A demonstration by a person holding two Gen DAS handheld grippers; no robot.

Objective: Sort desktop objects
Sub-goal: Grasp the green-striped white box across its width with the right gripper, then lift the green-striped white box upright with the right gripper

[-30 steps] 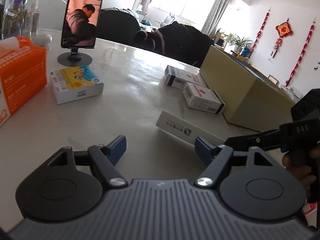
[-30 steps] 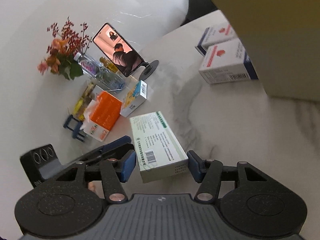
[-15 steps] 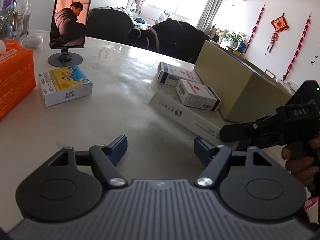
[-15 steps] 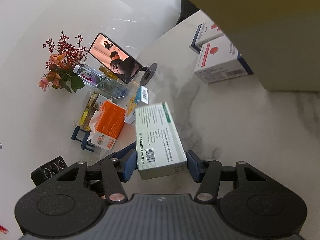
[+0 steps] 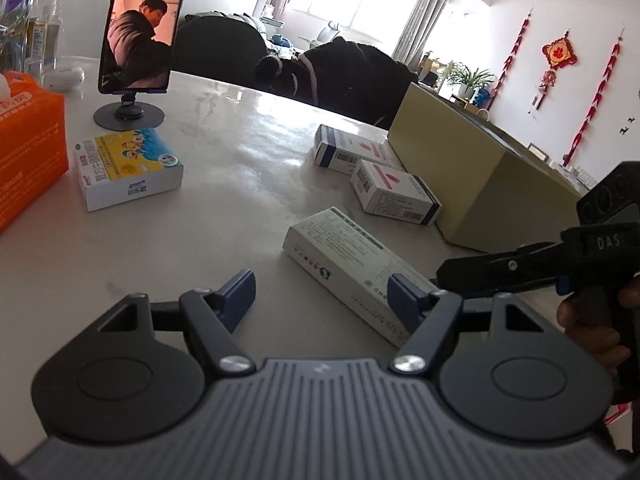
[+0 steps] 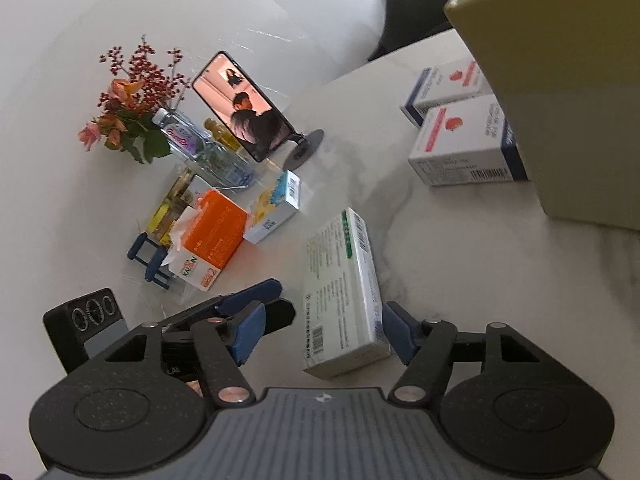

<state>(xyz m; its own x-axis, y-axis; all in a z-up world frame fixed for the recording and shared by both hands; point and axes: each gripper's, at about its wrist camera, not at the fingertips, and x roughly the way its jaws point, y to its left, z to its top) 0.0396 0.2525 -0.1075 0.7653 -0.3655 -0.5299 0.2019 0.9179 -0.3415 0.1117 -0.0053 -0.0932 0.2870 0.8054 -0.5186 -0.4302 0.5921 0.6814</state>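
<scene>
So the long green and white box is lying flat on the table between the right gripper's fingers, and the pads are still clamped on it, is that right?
Not quite. The long green and white box does lie on the table between the right gripper's fingers, but the jaws are opening and the pads stand clear of its sides, as the right wrist view shows.

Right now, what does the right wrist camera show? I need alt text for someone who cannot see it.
A long white and green box lies on a pale marble table between the opening jaws of the right gripper, nearer the right-hand finger. Beyond it are an orange tissue box, a phone on a stand, flowers and two red and white boxes.
</scene>
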